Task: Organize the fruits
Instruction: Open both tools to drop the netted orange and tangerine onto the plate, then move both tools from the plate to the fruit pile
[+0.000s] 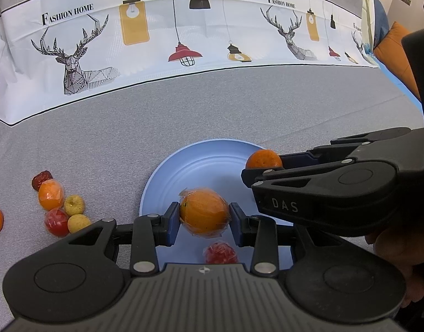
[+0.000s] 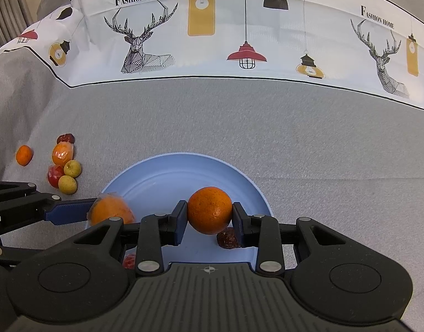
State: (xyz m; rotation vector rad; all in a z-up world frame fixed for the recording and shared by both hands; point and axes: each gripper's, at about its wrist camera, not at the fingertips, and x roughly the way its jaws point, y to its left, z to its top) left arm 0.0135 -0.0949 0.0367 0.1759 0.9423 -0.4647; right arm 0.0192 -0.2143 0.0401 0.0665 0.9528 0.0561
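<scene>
My left gripper (image 1: 204, 215) is shut on a plastic-wrapped orange (image 1: 203, 211) and holds it over the blue plate (image 1: 201, 163). My right gripper (image 2: 209, 214) is shut on a bare orange (image 2: 209, 210) over the same plate (image 2: 162, 177). In the left wrist view the right gripper (image 1: 246, 175) reaches in from the right with its orange (image 1: 264, 159). In the right wrist view the left gripper's wrapped orange (image 2: 111, 210) shows at the plate's left rim. A wrapped red fruit (image 1: 220, 253) and a red date (image 2: 228, 239) lie on the plate.
A cluster of loose fruits lies on the grey cloth left of the plate: a wrapped orange (image 2: 62, 153), two yellow-green fruits (image 2: 72, 168), a wrapped red fruit (image 2: 53, 176), a red date (image 2: 66, 138) and a small orange (image 2: 24, 155). A printed white cloth (image 2: 239, 41) lies behind.
</scene>
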